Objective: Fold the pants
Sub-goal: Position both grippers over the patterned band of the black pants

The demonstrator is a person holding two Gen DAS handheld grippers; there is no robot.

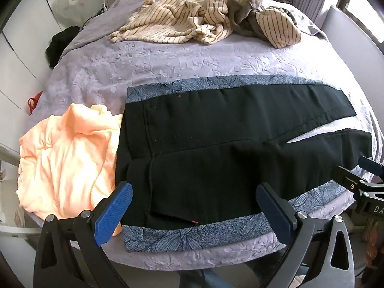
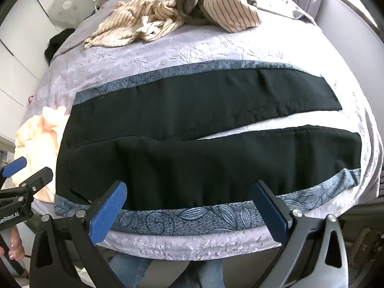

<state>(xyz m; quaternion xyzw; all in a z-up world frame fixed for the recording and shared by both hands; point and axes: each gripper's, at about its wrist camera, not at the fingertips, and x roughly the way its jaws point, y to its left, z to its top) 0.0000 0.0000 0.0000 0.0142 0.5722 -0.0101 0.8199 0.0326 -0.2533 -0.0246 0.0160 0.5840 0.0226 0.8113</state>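
Pants (image 1: 216,144), black, are laid flat on a blue leaf-print cloth (image 1: 182,237) across the near part of the bed (image 1: 100,72), waistband to the left and legs parted to the right, evidently spread out ready for folding. Left tongs (image 1: 194,206) and right tongs (image 2: 189,206) are held wide above the near edge, nothing between the pads. A peach garment (image 1: 64,153) lies against the waistband, partly covered by it. Striped clothing (image 1: 192,21) is heaped well apart. The near pocket area is dark and hard to read; the holder's hands are largely out of frame.
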